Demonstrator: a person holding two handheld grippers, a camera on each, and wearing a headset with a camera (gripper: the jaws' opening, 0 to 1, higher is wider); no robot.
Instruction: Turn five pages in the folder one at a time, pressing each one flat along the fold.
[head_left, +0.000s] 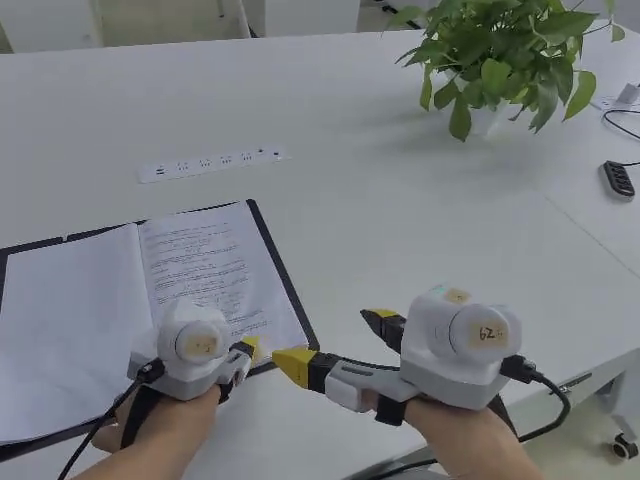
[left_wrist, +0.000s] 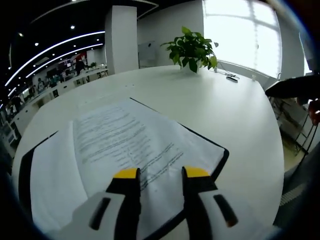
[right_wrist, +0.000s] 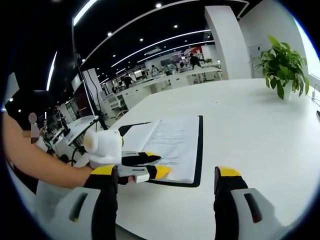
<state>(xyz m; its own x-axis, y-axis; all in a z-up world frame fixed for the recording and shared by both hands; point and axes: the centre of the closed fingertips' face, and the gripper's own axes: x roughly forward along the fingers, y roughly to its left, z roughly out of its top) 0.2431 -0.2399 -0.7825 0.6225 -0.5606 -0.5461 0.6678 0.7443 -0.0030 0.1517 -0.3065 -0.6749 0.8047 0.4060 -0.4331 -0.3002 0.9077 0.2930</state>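
A white bench carries a black folder that lies open at the far left of the head view. Its left page looks blank, and its right page is covered in lines of small print too fine to read. Both pages lie fairly flat, and the fold between them runs away from the person. Beyond the folder a white power strip is set on the bench. At the lower right corner of the printed page sits the left hand-held gripper, held in a hand with a black cable trailing from it. In the left gripper view its yellow-tipped jaws stand a little apart, with the printed page showing in the gap and nothing pinched. Whether the tips touch the paper cannot be told. Just right of the folder's corner, over bare bench, is the right hand-held gripper, pointing left toward the other one. Its jaws are spread wide and hold nothing, and the right gripper view shows the open folder and the left hand-held gripper between them. Further right, near the back of the bench, stands a leafy green plant in a white pot. A small black device lies at the far right edge, with a thin cable near it.
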